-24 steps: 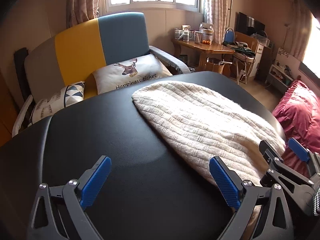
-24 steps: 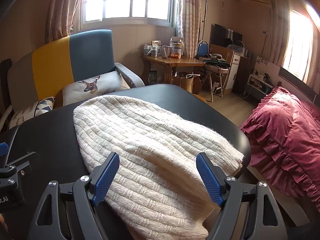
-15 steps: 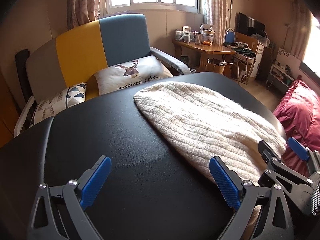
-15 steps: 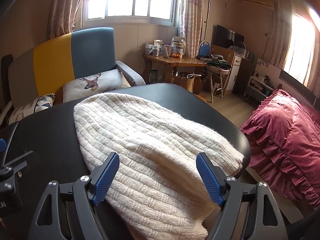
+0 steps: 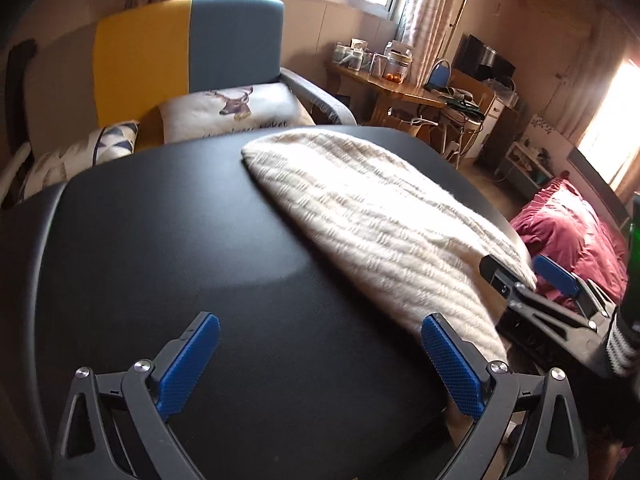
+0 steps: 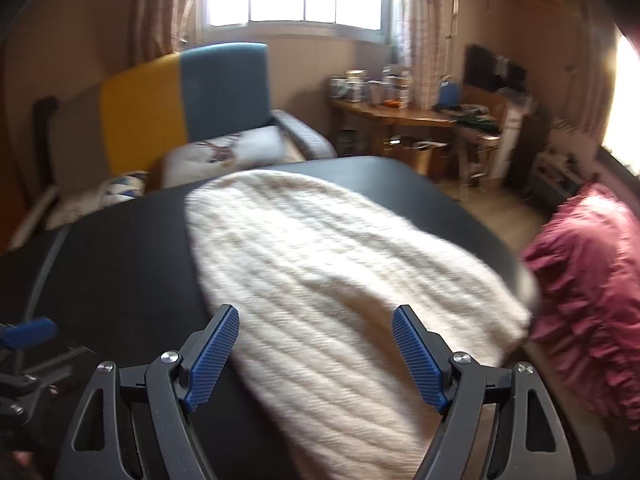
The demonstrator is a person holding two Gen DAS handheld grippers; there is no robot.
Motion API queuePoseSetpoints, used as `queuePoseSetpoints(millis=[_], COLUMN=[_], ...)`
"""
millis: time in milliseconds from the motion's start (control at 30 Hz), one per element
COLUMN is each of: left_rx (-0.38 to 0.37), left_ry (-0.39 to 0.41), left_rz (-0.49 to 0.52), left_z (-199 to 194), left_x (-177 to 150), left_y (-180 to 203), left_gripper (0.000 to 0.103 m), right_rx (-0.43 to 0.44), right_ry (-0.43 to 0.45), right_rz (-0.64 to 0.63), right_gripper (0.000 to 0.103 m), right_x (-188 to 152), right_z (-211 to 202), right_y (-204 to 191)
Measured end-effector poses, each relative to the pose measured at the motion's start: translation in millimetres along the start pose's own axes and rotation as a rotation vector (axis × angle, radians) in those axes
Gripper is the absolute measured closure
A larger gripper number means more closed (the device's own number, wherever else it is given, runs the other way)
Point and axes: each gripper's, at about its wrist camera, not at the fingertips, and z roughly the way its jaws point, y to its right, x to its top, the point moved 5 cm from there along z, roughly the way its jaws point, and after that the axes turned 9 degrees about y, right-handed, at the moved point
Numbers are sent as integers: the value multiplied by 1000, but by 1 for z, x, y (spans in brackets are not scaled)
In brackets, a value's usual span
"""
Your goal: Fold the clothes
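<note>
A cream ribbed knit sweater [image 5: 380,216] lies flat on the black table [image 5: 180,240], running from the far middle to the near right edge. My left gripper [image 5: 319,322] hovers open over bare table, and its right fingertip [image 5: 430,322] is just at the sweater's near left edge. My right gripper [image 6: 316,314] hangs open above the sweater [image 6: 320,248] with nothing between its pads. Each gripper shows in the other's view: the right gripper [image 5: 532,280] at the sweater's right corner, the left gripper [image 6: 28,332] low on the left.
Behind the table stands a sofa [image 5: 184,52] with a yellow and blue back and a deer cushion [image 5: 236,108]. A wooden desk [image 5: 400,88] with jars sits by the window. Red ruffled bedding [image 6: 588,280] lies close off the table's right edge.
Both grippers stay open. The right wrist view is now blurred from motion; that gripper has shifted left, so the sweater's left edge sits by its left finger. The left view has tilted slightly.
</note>
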Motion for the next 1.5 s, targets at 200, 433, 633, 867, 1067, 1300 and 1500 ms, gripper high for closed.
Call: queuePoseSetpoints(millis=[200,433,633,867,1067,1300,1500], left_rx=[-51,-34,46,105,50,3,-29], left_ry=[-62,-75,-91,-87,-101,-111,-81], left_rz=[-107,-245,-414,-377,-435,-396,-311], left_z=[-4,-21,-29,-29,-19,-4,10], left_x=[-32,-66,-86,-88,-84,-61,-30], left_y=[-51,-132,-194,-207,-209,-184,-149], left_gripper=[1,1,1,1,1,1,1], right_rx=[309,377,329,130,83,168,165], right_ry=[-130,-255,-342,-481,-490,-401,-242], right_rz=[-13,-196,-390,-568,-560,-272,53], right_gripper=[22,32,36,37,69,90,91], right_x=[15,60,74,45,40,88,164], right_z=[27,106,189,264,268,243,199], right_y=[-25,-73,-123,-127,-104,-63,43])
